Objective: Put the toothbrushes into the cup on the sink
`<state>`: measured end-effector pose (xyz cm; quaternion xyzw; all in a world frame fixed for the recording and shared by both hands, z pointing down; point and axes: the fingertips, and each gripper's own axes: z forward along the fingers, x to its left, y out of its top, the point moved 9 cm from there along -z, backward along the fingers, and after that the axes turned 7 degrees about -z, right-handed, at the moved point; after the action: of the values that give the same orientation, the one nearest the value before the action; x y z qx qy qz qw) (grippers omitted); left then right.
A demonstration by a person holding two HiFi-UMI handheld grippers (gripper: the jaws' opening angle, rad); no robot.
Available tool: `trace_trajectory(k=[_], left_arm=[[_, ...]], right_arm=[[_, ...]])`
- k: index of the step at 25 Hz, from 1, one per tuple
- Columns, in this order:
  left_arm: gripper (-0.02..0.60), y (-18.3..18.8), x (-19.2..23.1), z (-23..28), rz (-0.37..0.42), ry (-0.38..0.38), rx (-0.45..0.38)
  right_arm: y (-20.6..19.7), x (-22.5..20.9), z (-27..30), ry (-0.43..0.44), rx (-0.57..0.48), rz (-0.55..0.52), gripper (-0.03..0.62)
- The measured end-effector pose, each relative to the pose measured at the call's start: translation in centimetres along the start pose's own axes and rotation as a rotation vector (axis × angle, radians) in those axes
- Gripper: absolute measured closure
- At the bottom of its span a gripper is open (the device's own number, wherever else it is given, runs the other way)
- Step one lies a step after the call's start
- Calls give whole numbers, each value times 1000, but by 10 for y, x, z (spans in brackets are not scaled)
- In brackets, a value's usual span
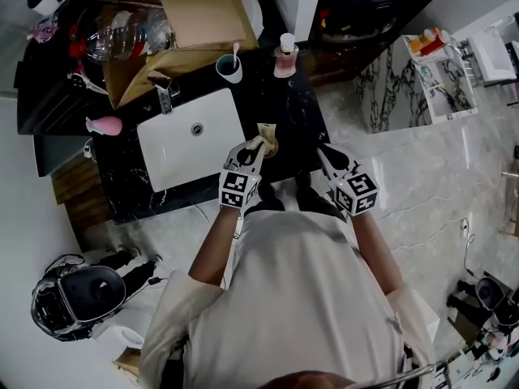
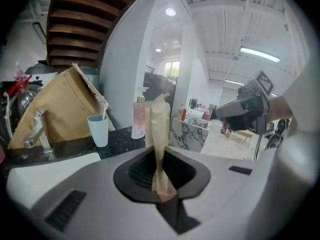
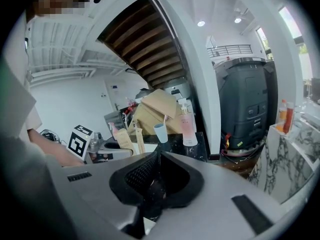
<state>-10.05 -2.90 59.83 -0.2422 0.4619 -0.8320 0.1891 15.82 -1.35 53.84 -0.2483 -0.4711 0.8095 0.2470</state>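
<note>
On the black counter behind the white sink (image 1: 174, 156) stands a pale blue cup (image 1: 229, 69) with one toothbrush in it. My left gripper (image 1: 252, 147) is shut on a tan paper-wrapped toothbrush (image 1: 264, 138), held just right of the sink's front corner. In the left gripper view the wrapped toothbrush (image 2: 159, 129) stands upright between the jaws of the left gripper (image 2: 161, 183), and the cup (image 2: 98, 130) is ahead to the left. My right gripper (image 1: 323, 155) hangs shut and empty off the counter's right front. The right gripper view shows the cup (image 3: 161, 132) far ahead.
A pink bottle (image 1: 285, 59) stands right of the cup. The faucet (image 1: 165, 94) is at the sink's back left, and cardboard boxes (image 1: 182, 23) crowd the back of the counter. A pink item (image 1: 106, 126) lies left of the sink. Marble floor lies to the right.
</note>
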Motion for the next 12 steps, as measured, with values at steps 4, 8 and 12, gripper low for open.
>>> trace_trajectory(k=[4,8,12], left_arm=[[536,-8,0,3,9,4,19],[529,-12,0,7,6,5,34],[528,-14,1,10,5,12,43]], right_arm=[[-3,2,-2,-7,2,5,553],[-5,1,-5,-14,9,9,553],[-7,1,-6,-12,14,8,553]])
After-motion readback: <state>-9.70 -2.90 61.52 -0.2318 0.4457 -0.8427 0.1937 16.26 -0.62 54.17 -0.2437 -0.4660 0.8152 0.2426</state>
